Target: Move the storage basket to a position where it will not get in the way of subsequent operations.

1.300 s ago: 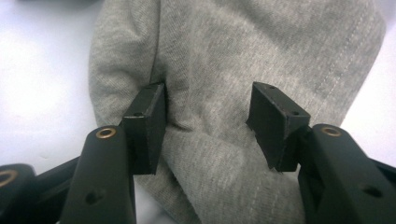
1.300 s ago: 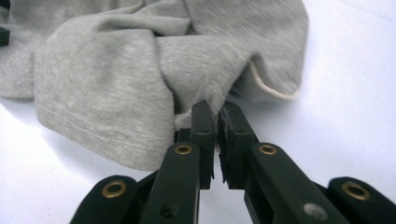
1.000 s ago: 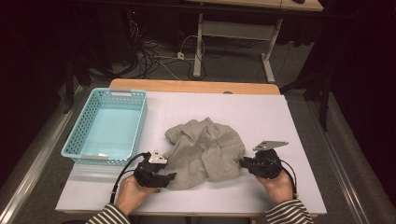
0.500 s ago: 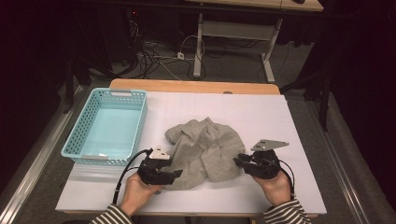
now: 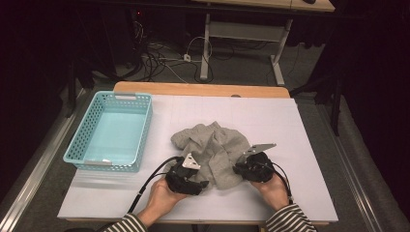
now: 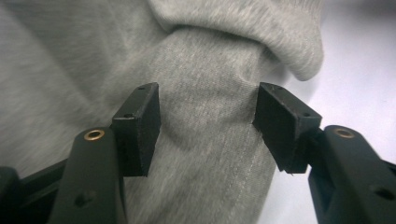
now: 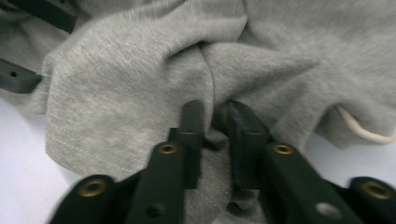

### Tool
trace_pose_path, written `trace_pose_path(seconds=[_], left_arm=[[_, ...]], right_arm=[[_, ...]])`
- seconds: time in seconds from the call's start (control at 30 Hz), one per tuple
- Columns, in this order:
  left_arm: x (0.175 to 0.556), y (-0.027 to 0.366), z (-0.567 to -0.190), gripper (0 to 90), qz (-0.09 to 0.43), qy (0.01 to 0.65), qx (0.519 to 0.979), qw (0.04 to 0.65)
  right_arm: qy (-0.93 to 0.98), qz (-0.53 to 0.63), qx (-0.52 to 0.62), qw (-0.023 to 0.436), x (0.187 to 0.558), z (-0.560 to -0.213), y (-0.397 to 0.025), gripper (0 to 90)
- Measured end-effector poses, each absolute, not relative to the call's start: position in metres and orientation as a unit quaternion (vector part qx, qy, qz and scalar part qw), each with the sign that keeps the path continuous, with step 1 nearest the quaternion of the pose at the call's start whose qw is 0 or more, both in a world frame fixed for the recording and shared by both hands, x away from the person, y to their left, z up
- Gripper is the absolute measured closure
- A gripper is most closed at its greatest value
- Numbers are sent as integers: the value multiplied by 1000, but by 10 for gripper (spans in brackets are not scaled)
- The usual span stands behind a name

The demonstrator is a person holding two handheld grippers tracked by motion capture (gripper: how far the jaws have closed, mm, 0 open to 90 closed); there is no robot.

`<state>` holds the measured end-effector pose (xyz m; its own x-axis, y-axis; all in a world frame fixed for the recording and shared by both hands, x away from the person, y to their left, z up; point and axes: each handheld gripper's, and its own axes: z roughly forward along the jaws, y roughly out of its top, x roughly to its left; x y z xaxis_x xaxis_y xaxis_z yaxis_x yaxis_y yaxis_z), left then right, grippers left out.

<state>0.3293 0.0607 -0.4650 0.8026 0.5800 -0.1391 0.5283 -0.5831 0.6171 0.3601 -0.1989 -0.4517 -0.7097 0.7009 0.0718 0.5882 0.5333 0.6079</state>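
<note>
A crumpled grey garment (image 5: pixel 212 147) lies in the middle of the white table (image 5: pixel 290 125). My left gripper (image 5: pixel 203 184) sits at its near left edge. In the left gripper view this gripper (image 6: pixel 208 109) is open, its jaws straddling a fold of the grey cloth (image 6: pixel 210 70). My right gripper (image 5: pixel 238 169) is at the garment's near right edge. In the right gripper view it (image 7: pixel 215 119) is shut on a pinched ridge of the garment (image 7: pixel 140 70). A white drawstring (image 7: pixel 364 133) pokes out of the cloth at the right.
A light blue plastic basket (image 5: pixel 77 142) stands on the left of the table, with only a small white label inside. A wooden strip (image 5: pixel 203 89) runs along the table's far edge. Beyond it are cables and desk legs on the floor.
Both grippers have moved inward from the table's near edge onto the garment. The right jaws have come together on a fold.
</note>
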Motion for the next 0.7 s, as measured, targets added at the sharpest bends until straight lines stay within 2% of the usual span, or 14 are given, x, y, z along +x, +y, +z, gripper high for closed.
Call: trace_pose_path(seconds=[0.07, 0.2, 0.3, 0.5, 0.6, 0.7], left_arm=[[332, 61, -468, 546, 26, 309, 893, 328], [331, 65, -465, 793, 8, 309, 892, 329], [327, 72, -461, 819, -3, 304, 894, 330], [315, 100, -439, 822, 16, 297, 898, 325], [311, 121, -436, 821, 34, 311, 892, 327], [312, 139, -443, 818, 16, 337, 879, 337]], right_arm=[[875, 311, 361, 86, 360, -452, -197, 864], [875, 320, 350, 93, 357, -446, -196, 876], [869, 341, 345, 102, 355, -438, -199, 877], [852, 375, 347, 111, 354, -425, -207, 877], [849, 376, 353, 114, 356, -425, -207, 876], [850, 375, 357, 101, 359, -431, -205, 869]])
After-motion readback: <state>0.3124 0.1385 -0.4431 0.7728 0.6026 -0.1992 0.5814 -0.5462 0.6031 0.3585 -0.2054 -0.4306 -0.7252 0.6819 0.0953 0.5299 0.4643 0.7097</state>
